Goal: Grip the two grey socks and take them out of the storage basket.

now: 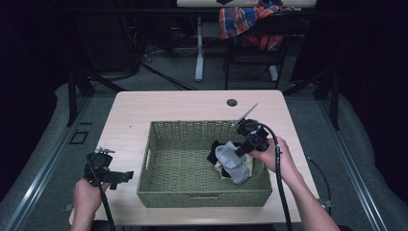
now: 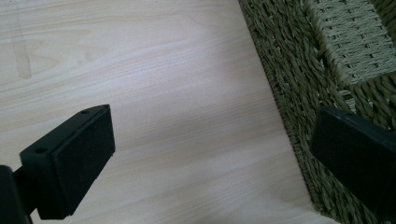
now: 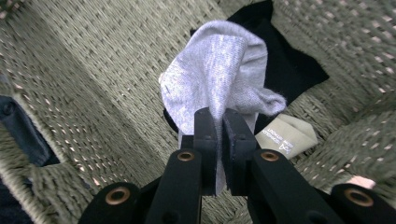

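Right gripper (image 3: 219, 140) pinches grey sock (image 3: 219, 70) tight inside basket's (image 1: 159, 190) right end; left gripper (image 2: 210, 154) gapes empty, left of basket.

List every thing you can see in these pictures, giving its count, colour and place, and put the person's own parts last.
basket: one, green woven, middle of the table
grey sock: one, light grey, in the basket's right half, pinched by the right gripper
black cloth: one, black, under the grey sock
beige sock: one, pale beige, printed, beside the black cloth
table: one, light wood
checked cloth: one, red and blue, on a chair behind the table
left gripper: one, black, open, over bare table left of the basket
right gripper: one, black, shut on the grey sock
hands: two, at the bottom of the high view
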{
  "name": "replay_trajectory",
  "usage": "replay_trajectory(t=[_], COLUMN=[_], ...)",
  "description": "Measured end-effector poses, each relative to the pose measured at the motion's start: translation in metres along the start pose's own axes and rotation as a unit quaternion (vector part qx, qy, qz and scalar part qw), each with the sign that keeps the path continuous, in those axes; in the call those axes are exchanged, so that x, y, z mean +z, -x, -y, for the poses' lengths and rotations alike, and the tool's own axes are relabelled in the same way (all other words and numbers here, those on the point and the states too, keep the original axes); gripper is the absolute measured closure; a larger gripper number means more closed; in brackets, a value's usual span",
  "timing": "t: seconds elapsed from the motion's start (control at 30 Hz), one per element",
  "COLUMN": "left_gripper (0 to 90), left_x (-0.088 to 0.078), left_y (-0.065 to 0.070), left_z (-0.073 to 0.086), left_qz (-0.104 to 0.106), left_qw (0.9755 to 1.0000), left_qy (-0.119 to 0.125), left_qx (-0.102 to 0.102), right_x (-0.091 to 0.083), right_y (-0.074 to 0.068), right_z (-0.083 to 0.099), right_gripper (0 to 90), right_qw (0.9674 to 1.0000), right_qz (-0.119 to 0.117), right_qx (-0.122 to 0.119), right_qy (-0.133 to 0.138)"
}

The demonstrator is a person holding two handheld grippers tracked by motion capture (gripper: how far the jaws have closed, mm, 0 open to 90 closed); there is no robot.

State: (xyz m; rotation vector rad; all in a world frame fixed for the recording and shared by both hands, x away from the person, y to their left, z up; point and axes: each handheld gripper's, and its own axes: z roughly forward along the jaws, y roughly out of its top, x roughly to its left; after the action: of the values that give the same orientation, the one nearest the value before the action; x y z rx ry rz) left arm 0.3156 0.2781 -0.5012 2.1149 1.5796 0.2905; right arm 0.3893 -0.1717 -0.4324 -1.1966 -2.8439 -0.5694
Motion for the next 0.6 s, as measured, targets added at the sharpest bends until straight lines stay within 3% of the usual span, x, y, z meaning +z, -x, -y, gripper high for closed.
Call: replay_trajectory(t=[0.3,0.33,0.6], left_gripper=[0.3,0.3,0.3], left_x=[0.001,0.0,0.001], left_y=[0.0,0.0,0.0], left_z=[0.0,0.0,0.0], left_qz=[0.001,0.001,0.002], left_qw=[1.0,1.0,1.0], left_qy=[0.0,0.0,0.0], left_qx=[0.0,0.0,0.0], right_x=[-0.021,-0.021,-0.036], right_y=[0.002,0.001,0.004], right_z=[0.003,0.004,0.007], right_gripper=[85.7,85.7,85.7], right_qw=[0.9997,0.9992,0.9987], right_qz=[0.001,-0.001,0.003], right_qx=[0.003,0.012,0.014], right_qy=[0.025,0.038,0.049])
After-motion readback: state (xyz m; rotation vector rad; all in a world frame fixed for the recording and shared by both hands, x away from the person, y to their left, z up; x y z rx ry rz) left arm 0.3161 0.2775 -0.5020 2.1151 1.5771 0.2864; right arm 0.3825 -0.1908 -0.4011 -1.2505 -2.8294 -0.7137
